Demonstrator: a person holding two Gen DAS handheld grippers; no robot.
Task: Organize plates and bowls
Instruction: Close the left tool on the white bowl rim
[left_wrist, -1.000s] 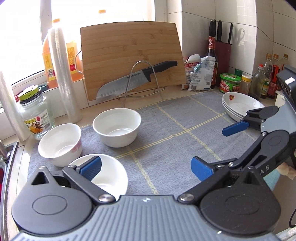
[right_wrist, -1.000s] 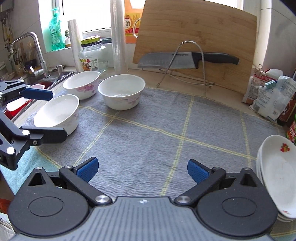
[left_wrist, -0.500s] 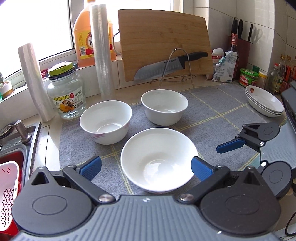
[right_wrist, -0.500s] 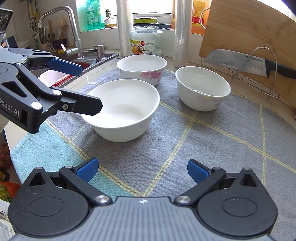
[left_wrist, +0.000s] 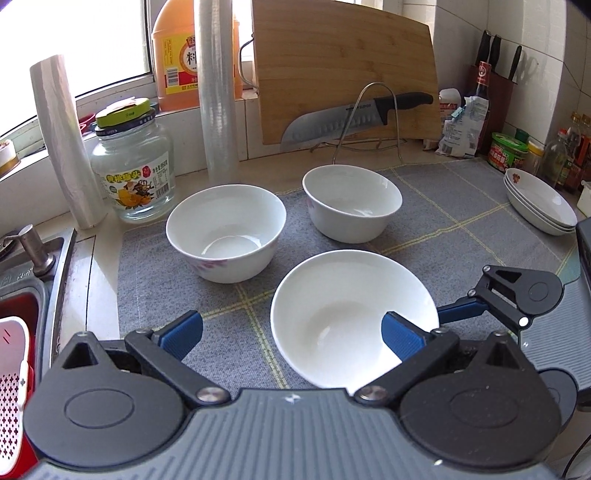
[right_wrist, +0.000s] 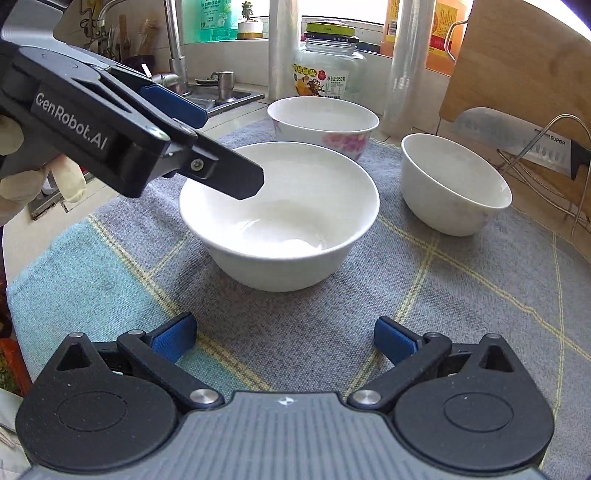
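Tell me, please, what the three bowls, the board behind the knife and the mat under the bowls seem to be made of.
Bowls: probably glazed ceramic or porcelain; glossy white with light reflections, two showing a pink floral print.
Cutting board: likely bamboo; tan, matte, with fine parallel strips.
Mat: woven cloth; grey, fuzzy texture, yellow grid lines, a teal edge.

The left gripper's (left_wrist: 290, 332) right pad is covering part of the nearest bowl (left_wrist: 343, 314), and the gripper body is hiding that bowl's near rim. Over at the sink, the red basin (left_wrist: 14, 354) is running off the left edge. The knife (right_wrist: 532, 142) is getting cut off at the right wrist view's border.
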